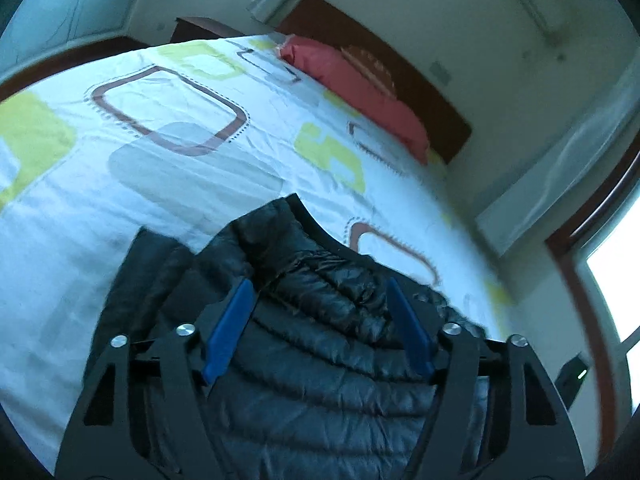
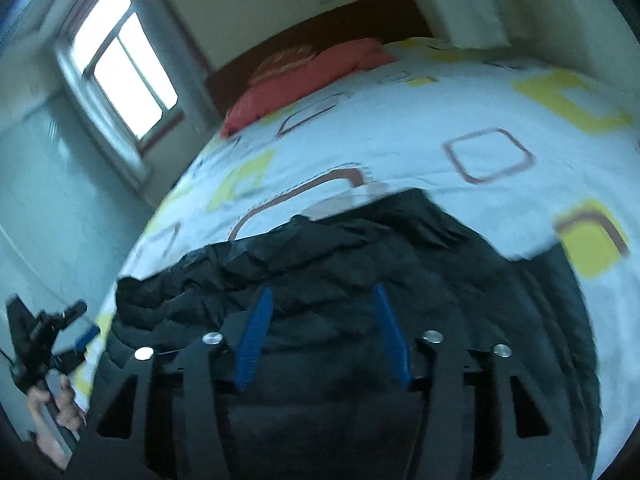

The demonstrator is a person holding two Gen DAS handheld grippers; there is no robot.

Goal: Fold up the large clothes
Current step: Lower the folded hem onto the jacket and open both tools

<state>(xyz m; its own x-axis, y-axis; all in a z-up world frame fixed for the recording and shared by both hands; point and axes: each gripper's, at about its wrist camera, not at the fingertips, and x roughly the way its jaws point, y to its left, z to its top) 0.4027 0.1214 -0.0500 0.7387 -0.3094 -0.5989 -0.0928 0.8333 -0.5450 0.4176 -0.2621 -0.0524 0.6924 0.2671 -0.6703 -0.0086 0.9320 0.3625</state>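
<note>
Black quilted jacket [image 1: 320, 340] lies on bed [image 1: 140, 200], 6 o'clock in both views. Left tongs [image 1: 320, 292] apart, astride folded bulk, not pinching. Right tongs [image 2: 322, 300] apart, empty. Risk: slick padding springs open once released; fold slumps.

Both my wrist cameras look down their fingers, close over the bed [image 1: 160, 168].
Shared: black jacket [image 1: 320, 320] low, red pillow [image 2: 320, 68] high in frame.
</note>
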